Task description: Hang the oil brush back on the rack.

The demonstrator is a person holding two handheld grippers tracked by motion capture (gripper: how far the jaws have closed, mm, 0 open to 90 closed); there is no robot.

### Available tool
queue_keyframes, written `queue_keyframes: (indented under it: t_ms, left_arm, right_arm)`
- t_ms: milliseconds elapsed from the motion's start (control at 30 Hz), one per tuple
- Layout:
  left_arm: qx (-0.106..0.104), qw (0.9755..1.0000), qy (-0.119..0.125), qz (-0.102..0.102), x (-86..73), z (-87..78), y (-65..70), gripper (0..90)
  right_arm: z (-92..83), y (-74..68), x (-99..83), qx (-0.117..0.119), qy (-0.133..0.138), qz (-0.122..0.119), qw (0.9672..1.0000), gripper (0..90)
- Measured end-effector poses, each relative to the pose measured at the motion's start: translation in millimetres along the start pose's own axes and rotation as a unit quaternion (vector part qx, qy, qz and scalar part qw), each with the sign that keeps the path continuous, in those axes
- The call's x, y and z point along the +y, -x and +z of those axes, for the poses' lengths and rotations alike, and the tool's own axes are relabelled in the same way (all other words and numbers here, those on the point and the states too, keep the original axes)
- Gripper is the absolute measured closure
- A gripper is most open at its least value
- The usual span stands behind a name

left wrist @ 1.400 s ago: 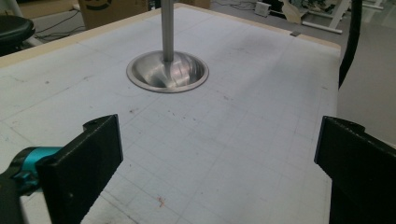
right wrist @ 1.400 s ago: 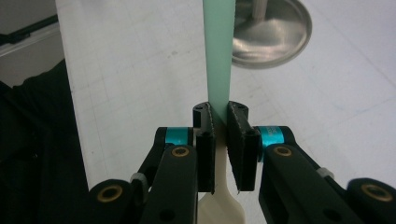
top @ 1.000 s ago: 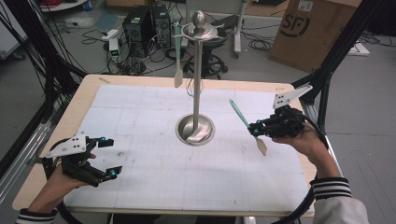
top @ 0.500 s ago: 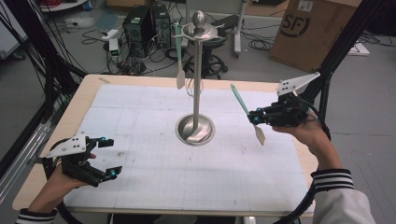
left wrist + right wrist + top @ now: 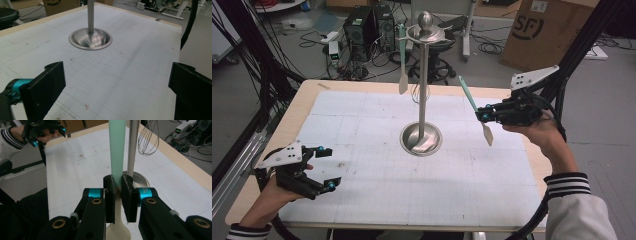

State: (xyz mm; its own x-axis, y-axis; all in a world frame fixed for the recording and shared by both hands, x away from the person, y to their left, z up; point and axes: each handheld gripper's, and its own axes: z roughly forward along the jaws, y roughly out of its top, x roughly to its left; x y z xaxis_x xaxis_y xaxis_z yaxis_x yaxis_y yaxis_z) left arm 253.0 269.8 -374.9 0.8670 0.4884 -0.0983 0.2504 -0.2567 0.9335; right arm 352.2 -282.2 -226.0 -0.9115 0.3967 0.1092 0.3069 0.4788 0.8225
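A steel utensil stand (image 5: 424, 90) with a round dished base (image 5: 90, 38) rises from the middle of the white gridded mat. A mint-handled spatula (image 5: 402, 60) and a wire whisk (image 5: 148, 137) hang from its top ring. My right gripper (image 5: 484, 115) is raised to the right of the pole, shut on a second mint-handled spatula (image 5: 474, 107) that slants with its cream blade (image 5: 118, 230) down. Its pads clamp the handle (image 5: 117, 150). At the near left corner my left gripper (image 5: 324, 167) rests low over the mat, open, nothing between its jaws.
The wooden table (image 5: 302, 105) carries the mat (image 5: 377, 190). Behind the far edge are computer towers (image 5: 369, 25), cables on the floor and a cardboard box (image 5: 542, 30). Black frame tubes (image 5: 577, 55) stand at both sides.
My right gripper has lifted the spatula higher and a little toward the stand's far side. The left gripper has stayed where it was.
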Motion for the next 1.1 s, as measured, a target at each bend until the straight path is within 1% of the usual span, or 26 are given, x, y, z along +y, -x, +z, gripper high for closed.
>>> queue_keyframes:
  t_ms: [100,333,367,433,600,833,1100]
  left_arm:
    - [0.0,1.0,0.001,-0.001,-0.1,-0.9,0.3,1.7]
    - [0.001,1.0,0.002,-0.003,-0.6,-4.4,-1.0,1.6]
    - [0.001,1.0,0.002,-0.004,-0.6,-4.6,-1.2,1.6]
    - [0.0,1.0,0.001,-0.002,-0.6,-4.6,-1.9,1.7]
    - [-0.002,1.0,0.0,-0.003,0.0,-4.2,-3.6,1.7]
    - [-0.002,1.0,0.0,-0.005,1.9,-4.7,-6.0,1.7]
    - [-0.003,1.0,-0.002,-0.007,2.8,-3.9,-8.5,1.7]
  right_arm:
    - [-1.1,0.3,6.4,0.002,0.009,-0.003,0.9999,82.1]
    - [-2.3,-0.5,17.9,-0.002,0.016,-0.003,0.9999,82.1]
    - [-2.1,-0.6,19.6,-0.002,0.02,-0.006,0.9998,82.1]
    - [-2.5,-1.3,23.0,-0.001,0.018,-0.003,0.9998,82.1]
    - [-3.2,0.0,31.4,-0.005,0.022,-0.003,0.9997,82.1]
    - [-6.9,3.8,42.0,-0.01,0.03,-0.008,0.9995,82.1]
    - [-7.8,5.7,53.2,-0.009,0.041,-0.013,0.9991,82.1]
